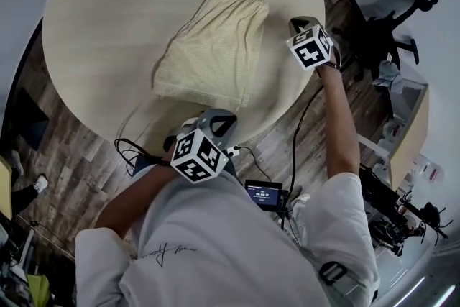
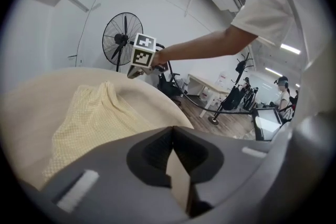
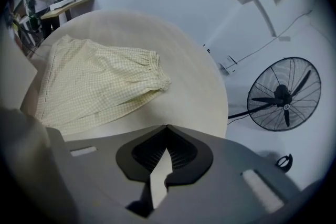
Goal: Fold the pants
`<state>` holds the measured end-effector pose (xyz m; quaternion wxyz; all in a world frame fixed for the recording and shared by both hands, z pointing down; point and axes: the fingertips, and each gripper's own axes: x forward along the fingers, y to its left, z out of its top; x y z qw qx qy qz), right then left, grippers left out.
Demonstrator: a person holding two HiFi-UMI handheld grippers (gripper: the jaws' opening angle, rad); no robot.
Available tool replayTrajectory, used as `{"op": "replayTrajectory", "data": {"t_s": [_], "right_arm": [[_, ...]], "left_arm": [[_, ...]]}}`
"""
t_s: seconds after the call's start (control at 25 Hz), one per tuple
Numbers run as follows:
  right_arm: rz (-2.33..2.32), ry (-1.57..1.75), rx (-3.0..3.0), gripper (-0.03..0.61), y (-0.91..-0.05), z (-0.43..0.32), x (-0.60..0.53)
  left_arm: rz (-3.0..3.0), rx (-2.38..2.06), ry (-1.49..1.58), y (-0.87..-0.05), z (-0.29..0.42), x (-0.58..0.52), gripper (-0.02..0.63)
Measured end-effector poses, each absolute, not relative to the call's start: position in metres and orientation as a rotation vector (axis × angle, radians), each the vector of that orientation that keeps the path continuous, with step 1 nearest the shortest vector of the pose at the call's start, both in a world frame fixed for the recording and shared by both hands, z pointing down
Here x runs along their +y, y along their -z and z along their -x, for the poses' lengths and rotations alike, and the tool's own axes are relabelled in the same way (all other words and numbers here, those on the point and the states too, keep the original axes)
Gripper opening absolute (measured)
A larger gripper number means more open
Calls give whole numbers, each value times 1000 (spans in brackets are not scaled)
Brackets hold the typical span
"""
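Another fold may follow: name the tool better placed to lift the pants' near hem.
Left, likely. The left tool hovers right by that hem of the pants; the right tool is off to their side, at the table edge.

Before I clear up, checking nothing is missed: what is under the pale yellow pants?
The folded pale yellow checked pants lie flat on the round light wooden table, wood showing at their edges. Anything beneath the cloth is covered and cannot be seen.

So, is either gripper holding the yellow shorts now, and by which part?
Nothing is held. The left gripper and right gripper are shut and empty; the yellow shorts lie free on the table.
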<state>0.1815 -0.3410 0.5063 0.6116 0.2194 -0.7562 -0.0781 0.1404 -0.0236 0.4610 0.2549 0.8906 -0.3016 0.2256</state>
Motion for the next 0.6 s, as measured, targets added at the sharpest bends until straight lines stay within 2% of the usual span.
{"op": "replayTrajectory", "data": {"t_s": [0.6], "right_arm": [[-738,14,-1899,0,-467,-171,-257]], "left_arm": [[-2384,-975,-578,-440,-93,7,58]]}}
